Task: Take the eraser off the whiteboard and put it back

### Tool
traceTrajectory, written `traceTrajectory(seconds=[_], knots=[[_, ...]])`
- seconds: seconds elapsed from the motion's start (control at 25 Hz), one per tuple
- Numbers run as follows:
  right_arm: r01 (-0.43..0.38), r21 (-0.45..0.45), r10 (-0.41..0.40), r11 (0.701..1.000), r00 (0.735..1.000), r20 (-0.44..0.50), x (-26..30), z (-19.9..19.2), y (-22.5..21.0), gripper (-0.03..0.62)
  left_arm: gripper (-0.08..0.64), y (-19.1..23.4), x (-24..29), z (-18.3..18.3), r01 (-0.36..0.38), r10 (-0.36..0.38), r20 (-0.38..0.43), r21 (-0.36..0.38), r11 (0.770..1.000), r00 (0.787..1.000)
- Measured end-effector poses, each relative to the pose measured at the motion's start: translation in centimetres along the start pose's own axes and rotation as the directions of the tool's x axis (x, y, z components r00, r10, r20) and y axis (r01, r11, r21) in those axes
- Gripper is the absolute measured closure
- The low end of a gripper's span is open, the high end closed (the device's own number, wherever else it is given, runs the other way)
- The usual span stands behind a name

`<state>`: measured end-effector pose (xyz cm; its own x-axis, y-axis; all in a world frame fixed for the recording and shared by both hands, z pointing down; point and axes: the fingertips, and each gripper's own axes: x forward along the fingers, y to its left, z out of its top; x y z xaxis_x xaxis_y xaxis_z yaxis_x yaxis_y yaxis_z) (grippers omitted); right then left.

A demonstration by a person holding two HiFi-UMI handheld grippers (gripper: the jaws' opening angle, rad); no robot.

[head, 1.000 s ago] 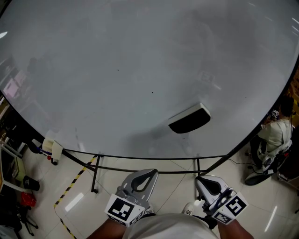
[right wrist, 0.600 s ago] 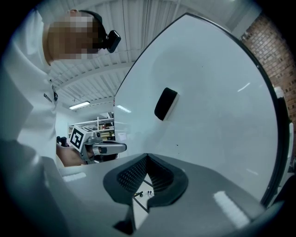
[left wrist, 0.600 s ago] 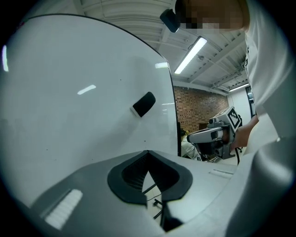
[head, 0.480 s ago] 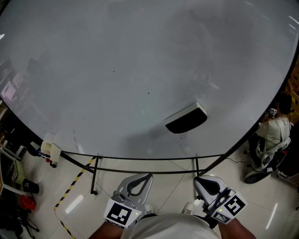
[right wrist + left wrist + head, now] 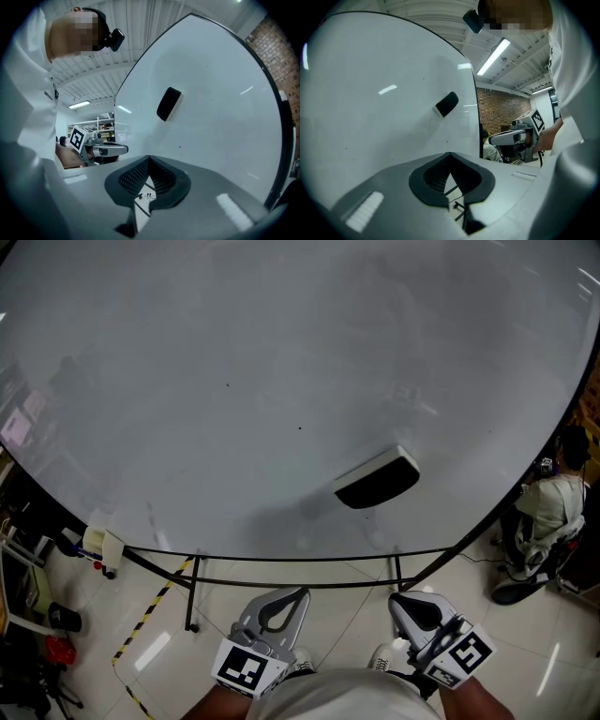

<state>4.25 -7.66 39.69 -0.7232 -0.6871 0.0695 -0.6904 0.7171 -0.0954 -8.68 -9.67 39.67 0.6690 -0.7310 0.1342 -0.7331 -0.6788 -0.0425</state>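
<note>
A black eraser with a white back (image 5: 378,480) clings to the big whiteboard (image 5: 234,381), right of its middle and near the lower edge. It also shows as a dark block, the eraser (image 5: 446,103) on the board in the left gripper view and the eraser (image 5: 168,103) in the right gripper view. My left gripper (image 5: 302,592) and right gripper (image 5: 396,598) hover close to my body, below the board and apart from the eraser. Each has its jaws together with nothing between them: left gripper (image 5: 450,154), right gripper (image 5: 149,159).
The board stands on a black metal frame (image 5: 192,592) over a tiled floor with yellow-black tape (image 5: 141,615). A small white holder (image 5: 103,542) hangs at the board's lower left corner. A person in white (image 5: 548,507) sits past the board's right edge.
My left gripper sits slightly lower in the head view than a second ago. The eraser and right gripper have not moved.
</note>
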Motion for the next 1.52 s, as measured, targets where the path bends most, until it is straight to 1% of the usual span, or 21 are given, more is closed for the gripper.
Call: traceTrajectory(seconds=[0.28, 0.48, 0.56, 0.8, 1.0, 1.16, 1.32, 1.4, 1.52], knots=[[0.032, 0.003, -0.032, 0.999, 1.000, -0.001, 0.7, 0.1, 0.2, 0.591, 0.545, 0.4, 0.1, 0.3, 0.031, -0.031, 0.004, 0.033, 0.999, 1.000], [0.080, 0.004, -0.079, 0.997, 0.997, -0.020, 1.2, -0.2, 0.4, 0.591, 0.545, 1.1, 0.4, 0.7, 0.069, -0.069, 0.025, 0.008, 0.998, 0.997], [0.099, 0.006, -0.099, 0.995, 0.995, -0.014, 1.4, 0.0, 0.7, 0.591, 0.545, 1.4, 0.3, 0.7, 0.086, -0.086, 0.027, 0.011, 0.996, 0.996], [0.165, 0.013, -0.165, 0.986, 0.986, -0.007, 2.0, 0.3, 2.4, 0.591, 0.545, 1.4, -0.7, 0.5, 0.160, -0.162, 0.022, 0.063, 0.985, 0.987], [0.183, 0.016, -0.182, 0.983, 0.983, -0.019, 1.5, 0.2, 4.1, 0.591, 0.545, 1.0, -1.0, 0.3, 0.195, -0.198, 0.026, 0.071, 0.978, 0.980], [0.170, 0.014, -0.169, 0.985, 0.985, -0.012, 0.0, 0.3, 3.9, 0.591, 0.545, -0.2, -1.2, 0.2, 0.174, -0.176, 0.025, 0.063, 0.983, 0.984], [0.143, 0.016, -0.142, 0.990, 0.990, -0.005, -3.2, 0.7, 2.7, 0.591, 0.545, -3.0, -0.9, 0.8, 0.132, -0.133, 0.022, 0.051, 0.990, 0.991], [0.106, 0.018, -0.106, 0.994, 0.994, -0.003, -5.3, 1.2, 1.9, 0.591, 0.545, -4.8, -0.5, 1.4, 0.093, -0.093, 0.016, 0.030, 0.995, 0.996], [0.035, 0.015, -0.035, 0.999, 0.999, 0.010, -8.1, 1.3, 1.0, 0.591, 0.545, -7.2, -0.1, 1.6, 0.013, -0.013, -0.005, -0.002, 1.000, 1.000]])
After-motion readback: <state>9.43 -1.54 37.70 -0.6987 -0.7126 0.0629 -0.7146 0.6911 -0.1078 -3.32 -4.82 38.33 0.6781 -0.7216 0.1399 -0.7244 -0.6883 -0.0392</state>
